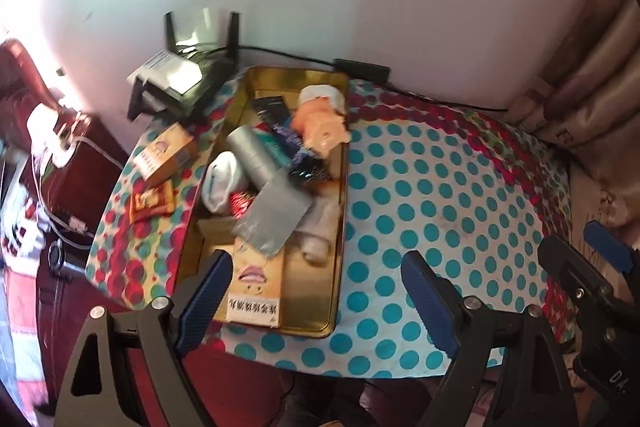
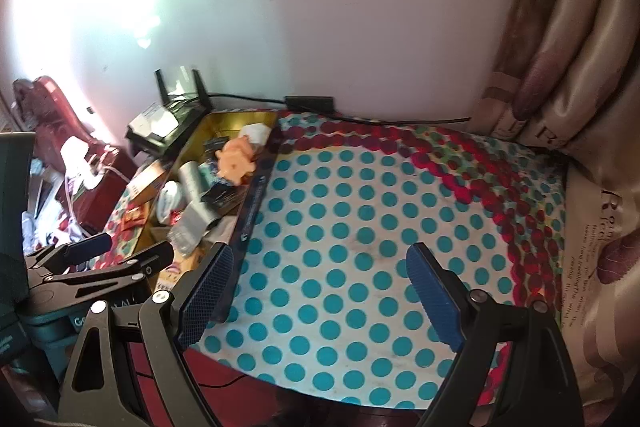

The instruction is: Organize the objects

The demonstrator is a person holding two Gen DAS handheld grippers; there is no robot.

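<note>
Gold tin (image 1: 342,163) is showing glossy metal; tablecloth (image 1: 440,195) is appearing smooth (dotted print); duct tape roll (image 1: 256,155) is looking matt grey.

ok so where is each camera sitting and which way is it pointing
Left wrist: on the left tongs, looking down over the gold tin on the dotted table; its own open blue fingers show, the right tongs at the edge.
Right wrist: on the right tongs, facing bare dotted table; its open fingers and the left tongs show.
Shared: tin, table, router.
</note>
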